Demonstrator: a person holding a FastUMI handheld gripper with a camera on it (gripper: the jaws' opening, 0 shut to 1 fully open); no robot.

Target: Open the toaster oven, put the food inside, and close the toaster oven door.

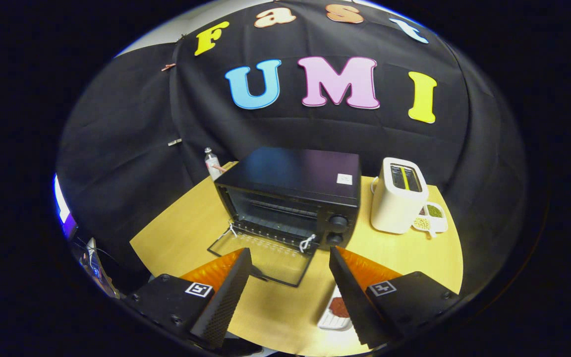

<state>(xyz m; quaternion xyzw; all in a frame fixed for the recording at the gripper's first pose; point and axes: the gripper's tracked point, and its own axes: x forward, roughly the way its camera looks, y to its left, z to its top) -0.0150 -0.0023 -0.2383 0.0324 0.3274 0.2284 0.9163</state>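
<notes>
The round wooden table (176,238) carries the black toaster oven (290,193), whose glass door (265,258) already lies folded down flat toward the gripper (290,263), so I judge that the opening step is done and the food is next. The gripper's fingers stand wide apart with nothing between them, and the food, a reddish-brown piece on a small white tray (336,313), lies close beside the right finger; the next move probably calls for lowering the fingers onto it. A white toaster (397,196) and a small dish of green and yellow bits (431,217) stand right of the oven, a small bottle (211,162) behind its left corner, and none blocks the way.
</notes>
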